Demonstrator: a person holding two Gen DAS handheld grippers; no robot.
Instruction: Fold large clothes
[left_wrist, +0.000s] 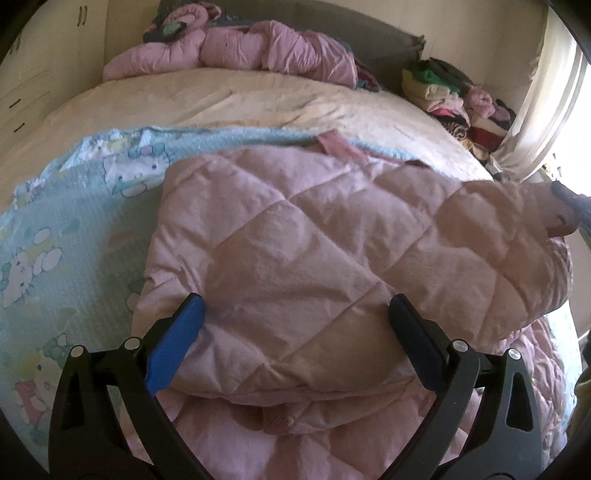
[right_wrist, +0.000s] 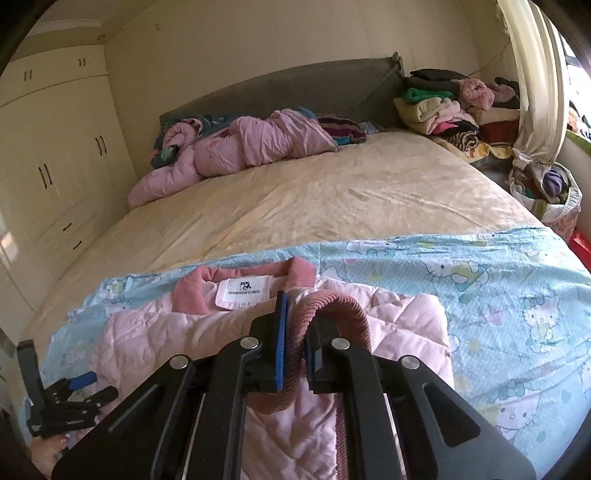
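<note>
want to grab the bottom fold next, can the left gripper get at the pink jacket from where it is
Probably yes. The left gripper is open with its fingers either side of the pink quilted jacket, nothing between. The right gripper is shut on the ribbed cuff.

My right gripper (right_wrist: 293, 339) covers the near part of the quilted pink jacket (right_wrist: 166, 339). Its white neck label (right_wrist: 242, 291) is too tiny to read, and the far clothes pile (right_wrist: 454, 110) is a blur.

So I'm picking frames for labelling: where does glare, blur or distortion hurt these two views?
Left wrist view: the window blows out white, the bed bulges from fisheye, and the pink quilted jacket looks soft. Right wrist view: sharper, evenly lit, the collar label nearly readable, glare only at its window.
</note>
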